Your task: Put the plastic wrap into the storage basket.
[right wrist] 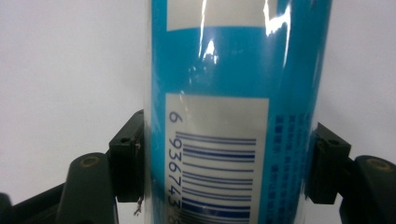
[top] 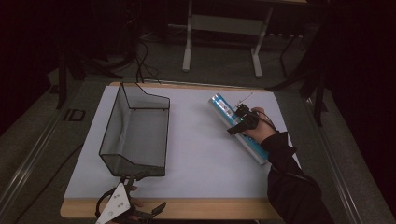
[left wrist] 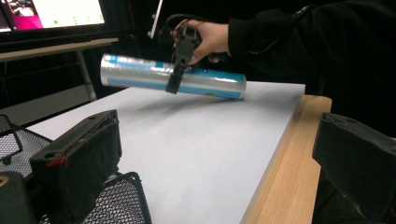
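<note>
The right gripper [top: 239, 122] is clamping its fingers [right wrist: 126, 158] on the blue tube [top: 236, 127], holding it clear above the table's [top: 196, 140] right side. The left gripper [top: 133, 207], fingers apart, is hovering near the mesh basket [top: 135, 133].

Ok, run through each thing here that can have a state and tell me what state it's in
Blue tube: clamped in the right gripper, lifted clear of the board, tilted.
Right gripper: shut on the blue tube, jaws pressing both its sides.
Left gripper: open, nothing between its jaws, at the near edge of the table.
Mesh basket: upright, empty, on the white board.
</note>
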`<state>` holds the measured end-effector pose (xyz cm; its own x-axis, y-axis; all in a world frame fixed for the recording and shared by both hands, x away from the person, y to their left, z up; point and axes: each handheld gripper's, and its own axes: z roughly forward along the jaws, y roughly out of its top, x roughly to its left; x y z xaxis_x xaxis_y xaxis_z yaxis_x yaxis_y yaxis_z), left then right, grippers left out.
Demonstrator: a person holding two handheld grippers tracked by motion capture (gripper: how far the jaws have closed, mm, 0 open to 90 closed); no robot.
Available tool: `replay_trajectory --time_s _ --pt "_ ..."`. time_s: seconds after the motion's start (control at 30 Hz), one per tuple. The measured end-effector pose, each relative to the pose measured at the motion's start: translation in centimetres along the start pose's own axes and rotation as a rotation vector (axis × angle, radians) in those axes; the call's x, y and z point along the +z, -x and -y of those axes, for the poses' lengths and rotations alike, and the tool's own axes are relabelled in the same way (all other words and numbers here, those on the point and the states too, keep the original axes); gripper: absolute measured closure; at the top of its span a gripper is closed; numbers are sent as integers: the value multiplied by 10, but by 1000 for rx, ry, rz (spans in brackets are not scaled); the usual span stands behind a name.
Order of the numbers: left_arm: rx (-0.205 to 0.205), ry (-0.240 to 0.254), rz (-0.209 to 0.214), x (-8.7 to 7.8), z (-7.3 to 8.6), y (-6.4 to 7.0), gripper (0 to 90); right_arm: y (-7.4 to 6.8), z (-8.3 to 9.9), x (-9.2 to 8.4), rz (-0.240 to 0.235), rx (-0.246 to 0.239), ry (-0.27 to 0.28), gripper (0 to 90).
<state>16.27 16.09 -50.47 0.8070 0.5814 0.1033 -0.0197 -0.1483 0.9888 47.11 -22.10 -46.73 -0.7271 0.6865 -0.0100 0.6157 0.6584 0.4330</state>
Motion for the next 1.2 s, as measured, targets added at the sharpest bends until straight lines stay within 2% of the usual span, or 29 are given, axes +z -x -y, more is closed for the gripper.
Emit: replay_trajectory --time_s 0.2,0.33,0.53,0.67,0.73,0.83,1.0,1.1,1.2 --pt "3 -2 0 0 0 0 19 2 -5 -18 -6 21 40 319" --pt "2 0 -1 0 0 0 19 1 -7 -25 17 20 58 319" --pt "6 -3 1 1 0 1 19 0 -13 -34 22 57 61 319" --pt "6 -3 1 2 0 0 19 -5 -20 -41 49 87 86 319" --pt "7 -3 1 2 0 0 19 -5 -23 -43 42 97 84 319" --pt "7 -1 3 2 0 1 19 -12 -33 -51 56 96 110 319" --pt "9 -2 4 2 0 1 19 -24 -47 -61 52 89 136 319" --pt "11 1 5 1 -1 1 19 -30 -55 -64 38 102 140 319" --pt "6 4 4 1 -1 1 19 -38 -64 -67 45 107 145 319"
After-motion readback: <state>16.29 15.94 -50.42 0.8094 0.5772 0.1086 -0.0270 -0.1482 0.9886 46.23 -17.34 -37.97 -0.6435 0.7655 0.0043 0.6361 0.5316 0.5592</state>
